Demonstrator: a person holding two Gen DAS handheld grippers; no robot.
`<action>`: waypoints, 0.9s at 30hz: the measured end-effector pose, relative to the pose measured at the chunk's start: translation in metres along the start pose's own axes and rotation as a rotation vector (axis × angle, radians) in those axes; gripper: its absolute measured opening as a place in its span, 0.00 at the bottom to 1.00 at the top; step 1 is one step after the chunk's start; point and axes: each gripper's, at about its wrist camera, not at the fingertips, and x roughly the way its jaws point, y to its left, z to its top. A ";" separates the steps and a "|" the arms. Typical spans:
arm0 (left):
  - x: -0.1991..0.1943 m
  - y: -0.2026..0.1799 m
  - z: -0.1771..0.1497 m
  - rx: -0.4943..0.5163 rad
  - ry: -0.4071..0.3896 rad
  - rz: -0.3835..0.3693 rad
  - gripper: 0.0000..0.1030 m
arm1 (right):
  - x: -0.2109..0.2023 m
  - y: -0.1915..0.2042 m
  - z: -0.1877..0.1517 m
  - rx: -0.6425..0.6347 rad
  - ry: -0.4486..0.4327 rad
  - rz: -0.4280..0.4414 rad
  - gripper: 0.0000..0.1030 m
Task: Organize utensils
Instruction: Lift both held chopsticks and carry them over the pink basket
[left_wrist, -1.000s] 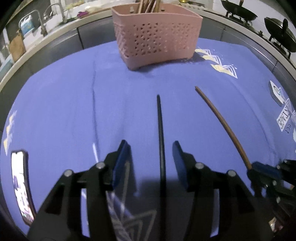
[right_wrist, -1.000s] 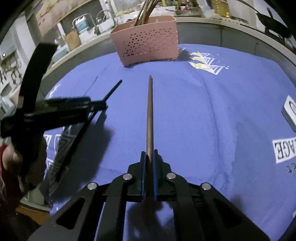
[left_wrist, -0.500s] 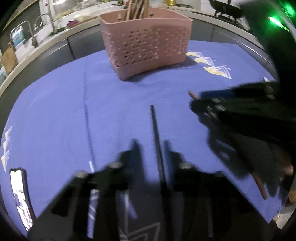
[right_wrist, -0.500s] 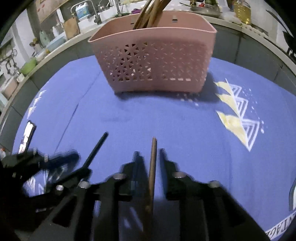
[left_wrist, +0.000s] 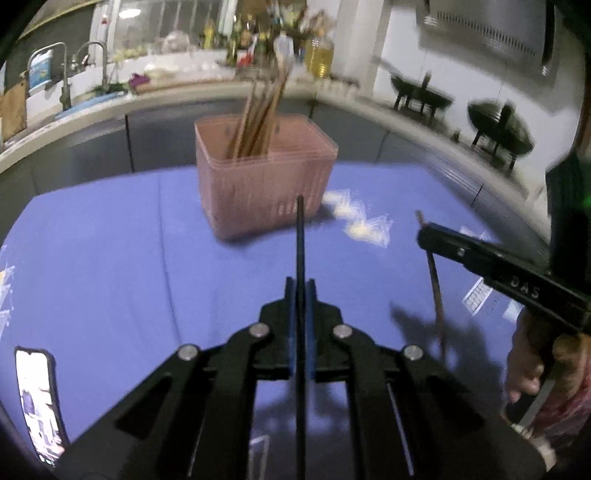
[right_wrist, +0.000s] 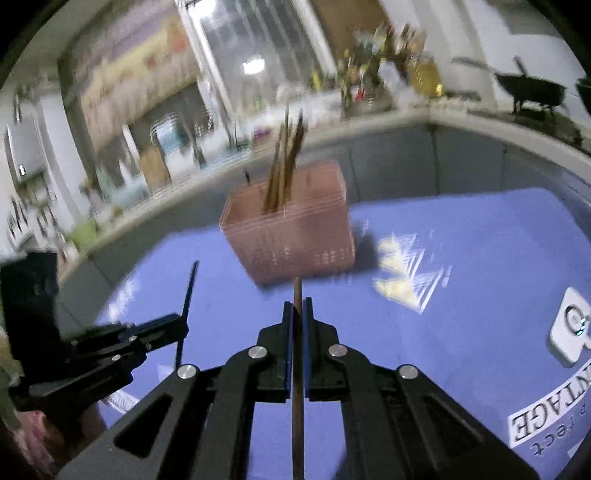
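A pink perforated basket (left_wrist: 264, 177) holding several brown chopsticks stands at the back of the blue cloth; it also shows in the right wrist view (right_wrist: 295, 229). My left gripper (left_wrist: 300, 291) is shut on a black chopstick (left_wrist: 300, 236) and holds it lifted, tip pointing at the basket. My right gripper (right_wrist: 297, 314) is shut on a brown chopstick (right_wrist: 297, 291), also lifted. The right gripper and its brown chopstick (left_wrist: 434, 273) show at the right of the left wrist view. The left gripper with the black chopstick (right_wrist: 186, 295) shows at the left of the right wrist view.
A phone (left_wrist: 38, 402) lies on the blue cloth (left_wrist: 110, 258) at the near left. A white device (right_wrist: 570, 328) and a printed label lie at the right. A counter with a sink, bottles and woks runs behind the table.
My left gripper closed on the black chopstick and lifted it. Both grippers rose and tilted up, each with its chopstick, toward the basket.
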 end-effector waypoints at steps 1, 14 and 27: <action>-0.007 0.000 0.005 -0.007 -0.021 -0.003 0.04 | -0.006 0.001 0.006 0.004 -0.026 0.002 0.04; -0.049 -0.006 0.013 -0.009 -0.122 -0.034 0.04 | -0.032 0.029 0.020 -0.028 -0.132 0.029 0.04; -0.086 0.001 0.094 0.004 -0.257 -0.038 0.04 | -0.037 0.041 0.090 -0.041 -0.218 0.065 0.04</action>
